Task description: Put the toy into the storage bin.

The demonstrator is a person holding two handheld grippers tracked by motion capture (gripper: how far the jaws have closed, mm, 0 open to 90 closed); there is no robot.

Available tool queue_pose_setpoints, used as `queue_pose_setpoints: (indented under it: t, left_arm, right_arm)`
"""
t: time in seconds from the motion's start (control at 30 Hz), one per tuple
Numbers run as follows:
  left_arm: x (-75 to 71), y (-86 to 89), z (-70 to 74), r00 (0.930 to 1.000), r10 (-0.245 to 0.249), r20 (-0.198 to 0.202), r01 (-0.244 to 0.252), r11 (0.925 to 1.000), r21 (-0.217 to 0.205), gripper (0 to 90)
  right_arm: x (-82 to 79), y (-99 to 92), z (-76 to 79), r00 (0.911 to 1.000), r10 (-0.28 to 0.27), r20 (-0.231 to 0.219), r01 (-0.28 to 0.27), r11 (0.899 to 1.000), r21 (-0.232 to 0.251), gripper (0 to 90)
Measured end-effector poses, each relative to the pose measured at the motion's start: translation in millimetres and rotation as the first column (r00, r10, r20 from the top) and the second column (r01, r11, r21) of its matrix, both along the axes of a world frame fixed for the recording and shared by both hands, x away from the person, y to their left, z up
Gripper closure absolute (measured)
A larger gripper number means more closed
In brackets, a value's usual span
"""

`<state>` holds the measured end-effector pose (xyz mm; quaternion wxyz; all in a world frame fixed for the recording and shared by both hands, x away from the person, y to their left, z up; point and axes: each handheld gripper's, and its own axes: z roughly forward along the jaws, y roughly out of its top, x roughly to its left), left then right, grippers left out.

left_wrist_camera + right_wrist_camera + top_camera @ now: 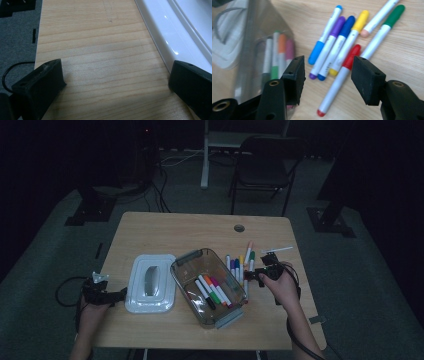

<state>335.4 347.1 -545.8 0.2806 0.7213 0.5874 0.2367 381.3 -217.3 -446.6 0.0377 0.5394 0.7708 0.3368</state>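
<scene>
The right tongs (327, 75) hang just above a loose row of markers on the wooden desk (165, 227), their jaws apart with nothing pressed between them. In the right gripper view the red marker (339, 78) lies slantwise in the gap between the two jaws (untouched by either, as far as can be seen). Beside it lie a blue marker (325, 35), a purple marker (328, 47), a second blue marker (337, 50), a yellow marker (349, 40) and a green marker (382, 30), close together. Just left of that row stands the clear plastic box (186, 261), with several more markers inside. The white lid (136, 290) rests flat on the desk beside the box. The left tongs (115, 82) rest at the desk's left edge, jaws wide apart over bare wood, one jaw close against the lid's rim
</scene>
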Motion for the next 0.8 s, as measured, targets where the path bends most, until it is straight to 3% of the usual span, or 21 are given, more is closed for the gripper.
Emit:
queue_pose_setpoints:
  t: [0.2, 0.23, 0.37, 0.57, 0.8]
  left_arm:
    - [0.0, 0.0, 0.0, 1.0000, 0.000, 0.000, 0.000, 1.0000, 0.000, 0.4]
    - [0.0, 0.0, 0.0, 1.0000, 0.000, 0.000, 0.000, 1.0000, 0.000, 0.4]
    - [0.0, 0.0, 0.0, 1.0000, 0.000, 0.000, 0.000, 1.0000, 0.000, 0.4]
    - [0.0, 0.0, 0.0, 1.0000, 0.000, 0.000, 0.000, 1.0000, 0.000, 0.4]
    - [0.0, 0.1, 0.1, 1.0000, -0.001, -0.001, 0.001, 1.0000, 0.001, 0.4]
  right_arm:
    - [4.0, -9.0, -12.2, 0.9984, -0.051, 0.025, 0.051, 0.999, -0.006, 45.5]
    - [9.0, -13.5, -17.5, 0.9963, -0.085, 0.012, 0.085, 0.996, -0.004, 46.2]
    - [20.4, -18.7, -25.2, 0.9902, -0.140, -0.007, 0.140, 0.990, -0.017, 50.4]
    - [38.8, -21.0, -35.1, 0.9801, -0.195, -0.037, 0.193, 0.980, -0.045, 54.2]
    - [71.4, -19.0, -48.5, 0.9657, -0.254, -0.056, 0.249, 0.966, -0.071, 55.1]
